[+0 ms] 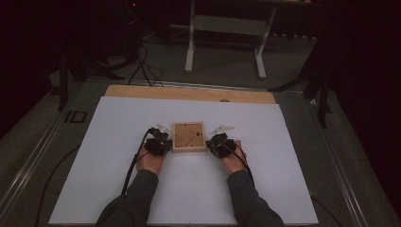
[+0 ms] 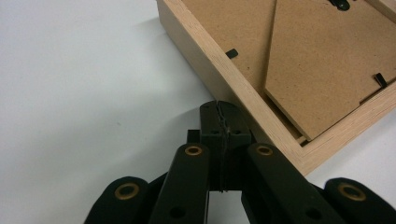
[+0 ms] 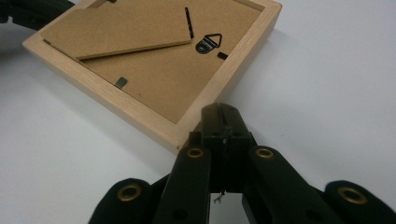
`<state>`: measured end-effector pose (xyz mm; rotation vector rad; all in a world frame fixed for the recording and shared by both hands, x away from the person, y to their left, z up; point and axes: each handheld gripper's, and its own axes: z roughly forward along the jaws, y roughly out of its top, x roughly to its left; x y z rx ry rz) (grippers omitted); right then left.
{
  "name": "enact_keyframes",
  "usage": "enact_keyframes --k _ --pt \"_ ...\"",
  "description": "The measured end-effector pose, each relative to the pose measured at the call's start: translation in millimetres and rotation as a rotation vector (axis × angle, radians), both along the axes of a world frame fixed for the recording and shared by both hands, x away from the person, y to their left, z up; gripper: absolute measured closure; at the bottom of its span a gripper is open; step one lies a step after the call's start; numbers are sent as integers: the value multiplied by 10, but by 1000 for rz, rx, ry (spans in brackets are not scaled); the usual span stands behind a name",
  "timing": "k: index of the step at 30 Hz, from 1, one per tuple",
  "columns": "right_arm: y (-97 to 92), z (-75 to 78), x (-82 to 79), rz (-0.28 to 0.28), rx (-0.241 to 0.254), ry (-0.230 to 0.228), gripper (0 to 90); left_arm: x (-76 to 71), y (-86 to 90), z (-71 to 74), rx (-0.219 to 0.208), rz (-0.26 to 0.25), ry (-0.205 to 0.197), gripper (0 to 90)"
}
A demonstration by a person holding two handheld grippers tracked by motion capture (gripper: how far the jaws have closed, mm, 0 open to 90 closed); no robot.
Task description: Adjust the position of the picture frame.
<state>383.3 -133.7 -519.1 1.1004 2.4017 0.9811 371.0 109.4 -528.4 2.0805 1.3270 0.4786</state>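
A small square wooden picture frame (image 1: pixel 189 136) lies face down on the white tabletop (image 1: pixel 118 142), its brown backing board and fold-out stand up. My left gripper (image 1: pixel 163 140) rests against the frame's left side, jaws shut with nothing between them; in the left gripper view its closed tips (image 2: pixel 219 109) touch the frame's (image 2: pixel 224 70) light wood edge. My right gripper (image 1: pixel 215 141) sits at the frame's right side, also shut and empty. In the right gripper view its tips (image 3: pixel 219 114) meet the frame's (image 3: pixel 154 70) near corner, where a black hanger (image 3: pixel 208 43) and clips show.
The white board covers a wooden table whose far edge (image 1: pixel 189 92) shows. Cables trail from both grippers toward the near edge. A white table stand (image 1: pixel 227 38) and black tripod legs (image 1: pixel 94 66) stand on the floor behind.
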Motion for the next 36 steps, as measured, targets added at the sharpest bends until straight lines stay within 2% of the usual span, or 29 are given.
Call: enact_keyframes --k 7,11,36 --pt "17 5 -50 12 1 -5 899 -25 41 -2 -3 -25 5 896" --pt "25 6 -76 31 -3 -11 899 -117 80 -17 -10 -45 7 895" --pt "62 11 -146 55 -10 -14 899 -196 115 -26 -11 -36 1 896"
